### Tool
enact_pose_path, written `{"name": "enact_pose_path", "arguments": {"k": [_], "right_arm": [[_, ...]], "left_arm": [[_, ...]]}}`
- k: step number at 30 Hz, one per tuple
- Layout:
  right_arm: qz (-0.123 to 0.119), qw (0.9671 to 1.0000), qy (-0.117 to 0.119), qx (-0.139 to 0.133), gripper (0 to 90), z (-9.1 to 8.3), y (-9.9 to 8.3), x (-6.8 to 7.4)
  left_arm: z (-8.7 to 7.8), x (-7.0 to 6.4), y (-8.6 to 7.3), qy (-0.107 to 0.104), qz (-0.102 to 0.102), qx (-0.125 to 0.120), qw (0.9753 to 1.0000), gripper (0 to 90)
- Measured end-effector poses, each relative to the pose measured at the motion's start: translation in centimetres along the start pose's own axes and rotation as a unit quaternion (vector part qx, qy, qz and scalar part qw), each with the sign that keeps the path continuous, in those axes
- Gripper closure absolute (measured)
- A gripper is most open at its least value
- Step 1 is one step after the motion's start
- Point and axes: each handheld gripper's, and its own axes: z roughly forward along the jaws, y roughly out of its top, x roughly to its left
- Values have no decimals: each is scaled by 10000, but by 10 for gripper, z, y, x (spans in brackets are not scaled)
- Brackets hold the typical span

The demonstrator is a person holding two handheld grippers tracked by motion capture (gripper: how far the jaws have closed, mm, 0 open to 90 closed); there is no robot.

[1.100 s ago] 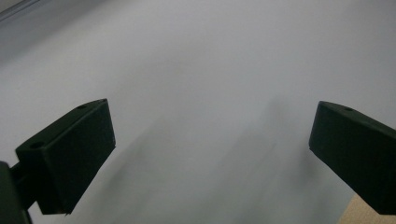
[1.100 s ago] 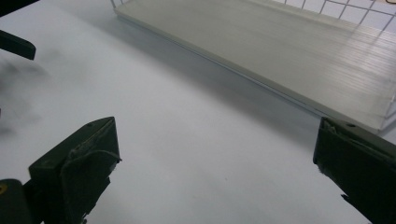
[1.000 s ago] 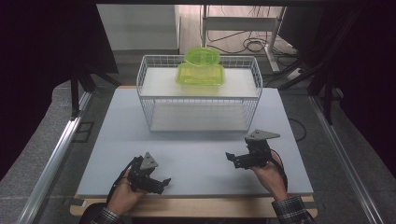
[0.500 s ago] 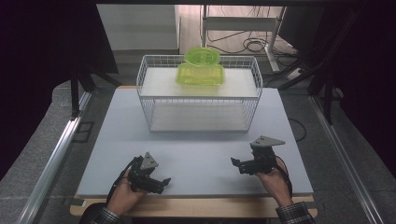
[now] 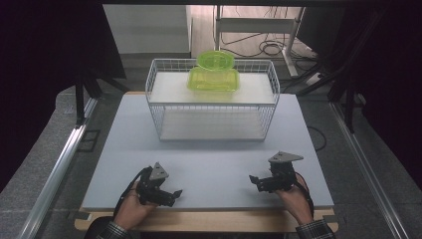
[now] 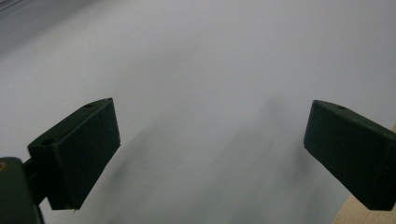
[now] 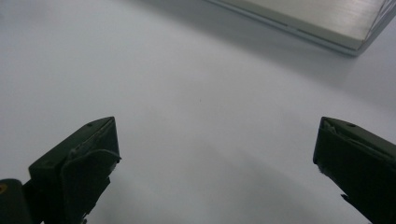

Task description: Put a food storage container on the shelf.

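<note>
Two hand-held grippers rest low over the pale grey table board [image 5: 209,159] near its front edge. My left gripper [image 5: 171,195] sits at the front left, jaws wide apart with nothing between them [image 6: 210,154]. At the front right is my right gripper [image 5: 255,181], likewise open and empty [image 7: 215,168]. A white wire rack [image 5: 213,99] stands at the back middle of the board. Two translucent green containers sit on its upper shelf: a rectangular tray [image 5: 213,79] and a round bowl [image 5: 216,59] behind it. Both grippers are well in front of the rack.
The rack's lower shelf [image 7: 322,18] shows at the top of the right gripper view. A wooden table edge [image 5: 209,219] runs under the board's front. Metal rails [image 5: 59,164] flank the table. Cables [image 5: 263,47] lie on the floor behind.
My right gripper has drawn back towards the front edge of the board and slightly to the right. The left gripper has stayed put.
</note>
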Motion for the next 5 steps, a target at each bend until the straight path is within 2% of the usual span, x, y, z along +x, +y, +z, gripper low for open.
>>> {"name": "enact_pose_path", "arguments": {"k": [5], "right_arm": [[-47,9998,-78,160,4,4,-2,-1]], "left_arm": [[-1,0,1,24,-38,9,10000,53]]}}
